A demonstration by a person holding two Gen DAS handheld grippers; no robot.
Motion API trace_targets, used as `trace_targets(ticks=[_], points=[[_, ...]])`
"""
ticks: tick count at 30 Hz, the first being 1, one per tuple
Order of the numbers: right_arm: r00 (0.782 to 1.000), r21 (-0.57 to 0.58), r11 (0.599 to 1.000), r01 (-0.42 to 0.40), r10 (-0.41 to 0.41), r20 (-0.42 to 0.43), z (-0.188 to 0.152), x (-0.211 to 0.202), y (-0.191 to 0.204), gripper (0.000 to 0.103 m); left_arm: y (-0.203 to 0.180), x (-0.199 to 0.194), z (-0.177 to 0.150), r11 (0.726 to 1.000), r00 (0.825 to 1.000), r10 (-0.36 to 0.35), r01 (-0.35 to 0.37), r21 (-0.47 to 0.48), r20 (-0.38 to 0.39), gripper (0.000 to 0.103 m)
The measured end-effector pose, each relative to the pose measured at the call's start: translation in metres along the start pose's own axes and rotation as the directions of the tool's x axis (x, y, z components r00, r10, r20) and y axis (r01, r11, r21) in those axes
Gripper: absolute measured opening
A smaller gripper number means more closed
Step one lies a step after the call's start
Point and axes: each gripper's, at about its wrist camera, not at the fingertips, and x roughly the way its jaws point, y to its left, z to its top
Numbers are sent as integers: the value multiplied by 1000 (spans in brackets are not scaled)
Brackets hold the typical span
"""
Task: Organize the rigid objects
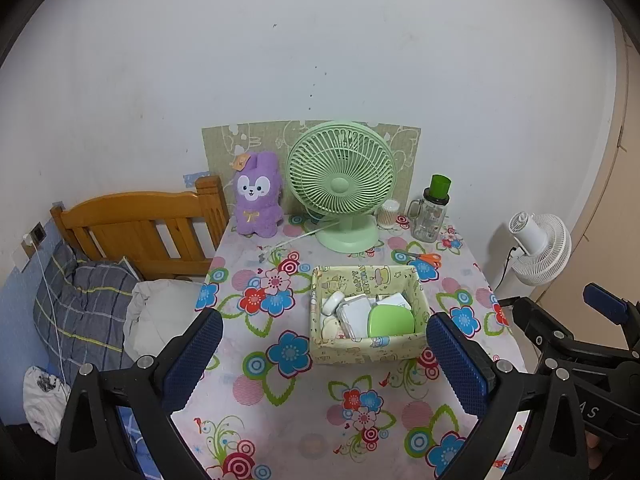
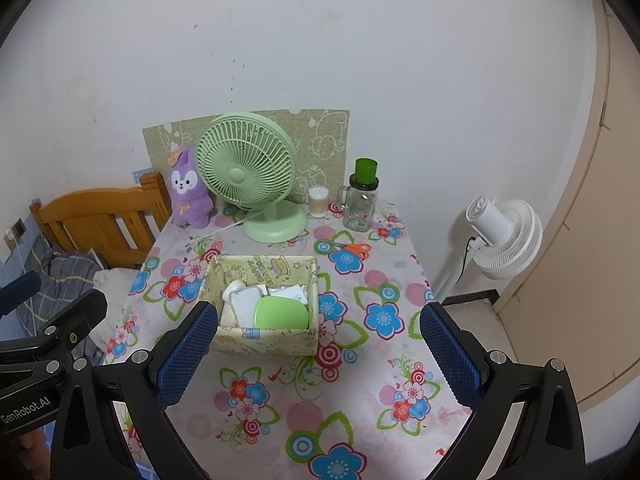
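A pale yellow patterned box (image 1: 360,350) (image 2: 264,342) stands in the middle of the flowered table. Inside it lie a green rounded case (image 1: 390,320) (image 2: 282,312), white flat cases (image 1: 354,316) (image 2: 246,304) and a small white round piece (image 1: 331,303). My left gripper (image 1: 324,360) hovers open above the table's near part, with nothing between its blue pads. My right gripper (image 2: 318,356) is open and empty too, just in front of the box. Orange-handled scissors (image 1: 426,258) (image 2: 354,248) lie behind the box.
At the back stand a purple plush rabbit (image 1: 258,196), a green desk fan (image 1: 340,184), a cotton swab jar (image 1: 389,214) and a glass mug with a green lid (image 1: 432,210). A wooden bed (image 1: 136,224) borders the left; a white floor fan (image 1: 538,246) stands right.
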Motion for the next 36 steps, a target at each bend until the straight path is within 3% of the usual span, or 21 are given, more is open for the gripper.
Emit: trace_targets(ticks=[36], points=[[1000, 3, 1000, -11, 11, -7, 4, 7, 3, 102, 2, 3, 5, 1000, 1000, 7, -7, 4, -11, 103]])
